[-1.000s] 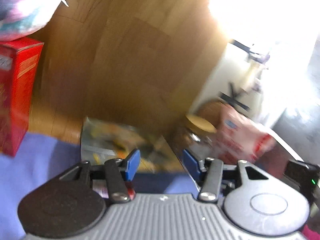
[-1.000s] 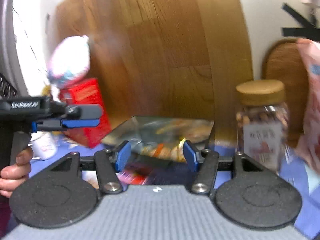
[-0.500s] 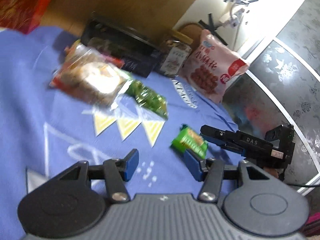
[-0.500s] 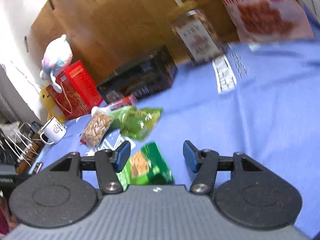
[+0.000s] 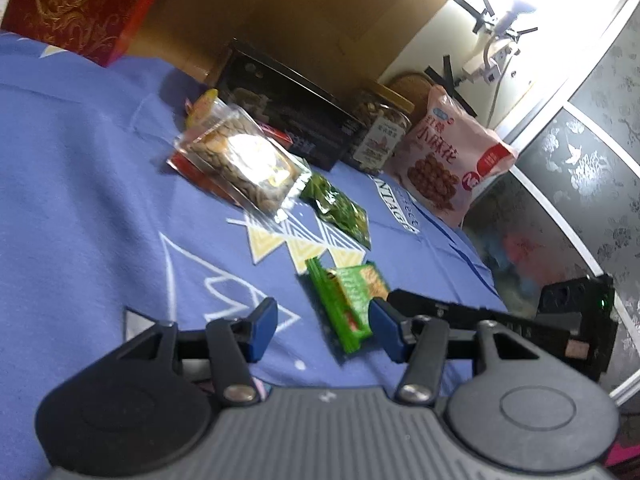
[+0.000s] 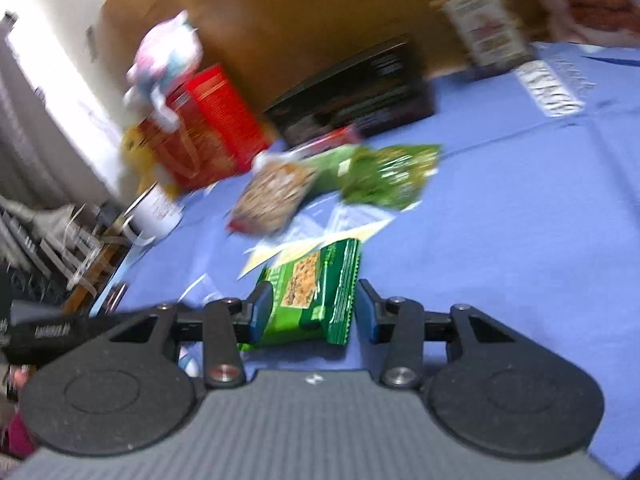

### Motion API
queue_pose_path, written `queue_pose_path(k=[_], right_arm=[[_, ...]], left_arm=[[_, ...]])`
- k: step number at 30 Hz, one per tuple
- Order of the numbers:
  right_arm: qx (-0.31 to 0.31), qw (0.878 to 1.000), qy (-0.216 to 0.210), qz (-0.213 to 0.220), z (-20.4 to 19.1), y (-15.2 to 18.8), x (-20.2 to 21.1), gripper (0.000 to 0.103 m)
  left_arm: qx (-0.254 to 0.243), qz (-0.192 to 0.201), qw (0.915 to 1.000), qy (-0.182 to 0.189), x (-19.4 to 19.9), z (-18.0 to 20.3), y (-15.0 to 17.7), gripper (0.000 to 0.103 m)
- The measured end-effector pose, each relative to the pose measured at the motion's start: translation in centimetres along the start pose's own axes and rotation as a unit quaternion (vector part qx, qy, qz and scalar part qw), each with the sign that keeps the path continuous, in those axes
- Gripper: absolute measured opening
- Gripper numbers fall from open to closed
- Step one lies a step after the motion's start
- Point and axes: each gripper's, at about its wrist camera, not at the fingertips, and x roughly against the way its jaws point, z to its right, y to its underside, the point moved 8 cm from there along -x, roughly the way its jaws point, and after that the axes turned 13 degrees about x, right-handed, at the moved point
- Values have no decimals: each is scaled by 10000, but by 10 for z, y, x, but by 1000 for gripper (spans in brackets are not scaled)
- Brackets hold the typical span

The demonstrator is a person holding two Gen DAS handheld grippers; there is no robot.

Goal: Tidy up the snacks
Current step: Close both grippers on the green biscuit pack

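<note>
A small green snack packet [image 6: 312,292] lies on the blue cloth [image 6: 520,220] between the open jaws of my right gripper [image 6: 312,310]; it also shows in the left wrist view [image 5: 346,300]. My left gripper [image 5: 324,330] is open and empty, just left of that packet. Farther back lie a clear bag of nuts [image 5: 240,164], a dark green packet [image 5: 338,210], a black box [image 5: 280,100], a jar [image 5: 380,132] and a pink snack bag [image 5: 448,160].
A red box [image 6: 204,128] with a plush toy [image 6: 164,60] on top stands at the back left, with a white mug [image 6: 154,210] beside it. A wooden panel [image 5: 300,20] backs the table. The right gripper's body [image 5: 520,328] shows right of my left gripper.
Both grippers have tilted down from the wooden panel to the table and moved toward the small green packet. The right gripper's open jaws now straddle it.
</note>
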Motion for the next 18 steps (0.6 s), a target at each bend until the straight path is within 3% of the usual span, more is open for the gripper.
queue_pose_path(k=[8,18], right_arm=[[-79,9991,191,365,9,-10,14,49],[120,9988,301,376,9,-4,17,49]], left_arm=[[125,109,9998,79,8,-8,-5,51],[115,66,9999,-24,7,-8,-4,51]])
